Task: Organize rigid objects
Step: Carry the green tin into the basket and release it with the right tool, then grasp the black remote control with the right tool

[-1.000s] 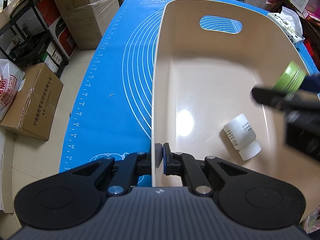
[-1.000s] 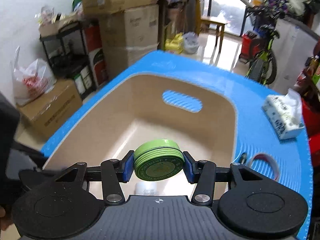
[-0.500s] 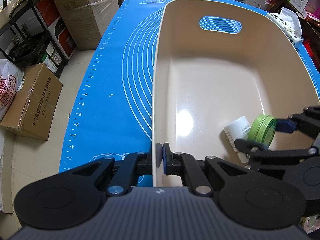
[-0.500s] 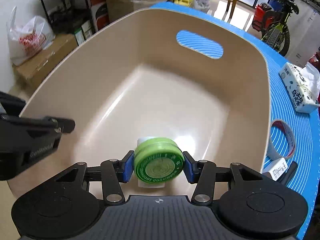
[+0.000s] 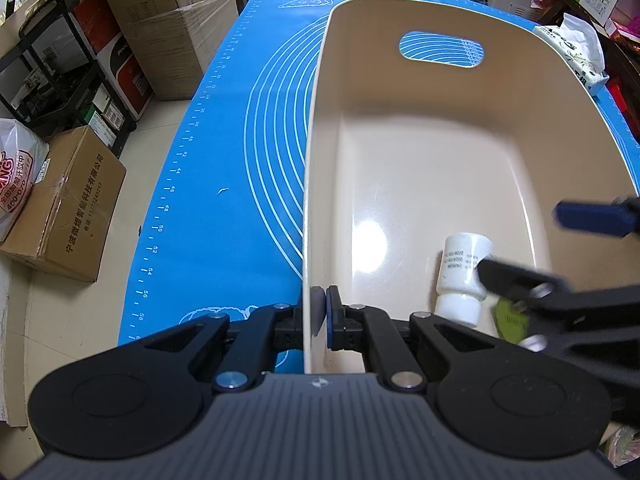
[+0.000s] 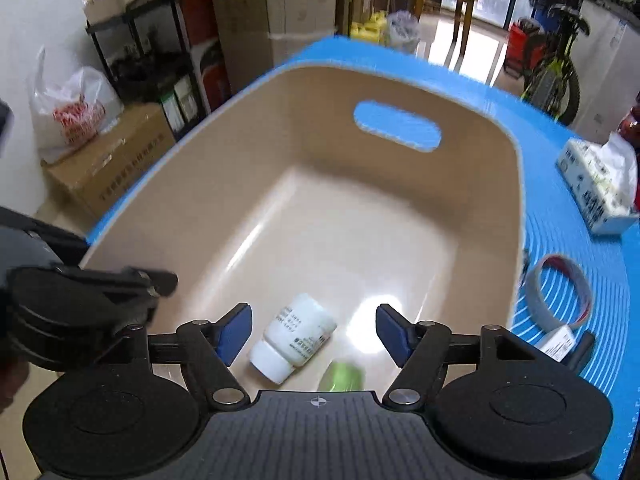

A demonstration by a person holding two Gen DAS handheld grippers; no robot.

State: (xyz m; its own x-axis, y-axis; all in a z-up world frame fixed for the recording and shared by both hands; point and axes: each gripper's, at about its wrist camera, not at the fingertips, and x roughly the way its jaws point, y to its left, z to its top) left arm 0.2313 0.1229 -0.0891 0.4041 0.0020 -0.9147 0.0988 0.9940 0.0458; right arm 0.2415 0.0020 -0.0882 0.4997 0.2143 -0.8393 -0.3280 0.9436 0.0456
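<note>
Step in hand: release of the green tin (image 6: 343, 376) into the beige tub (image 6: 480, 216).

Your right gripper (image 6: 316, 332) hangs over the near end of the tub. Its jaws have just been opening and now stand wide with nothing between the blue pads (image 6: 236, 330). The tin is free of them, a blurred green patch low in the right wrist view, just below the gap and beside the white bottle (image 6: 294, 338). Whether it has settled on the tub floor I cannot tell; the blur suggests it has not. The bottle lies on its side on the floor of the tub.

Your left gripper (image 5: 319, 312) is clamped on the tub's near-left rim, one pad outside the wall and one inside, steadying it on the blue mat (image 5: 224, 184) that covers the counter.

Judged progress: two items in, more outside. A grey ring band (image 6: 560, 292) and a small white device (image 6: 558, 340) lie on the mat right of the tub.

Next move, as I judge it: lift your right gripper clear of the tub wall, swing right toward one of those items, jaws left wide. Keep the left clamp on.
</note>
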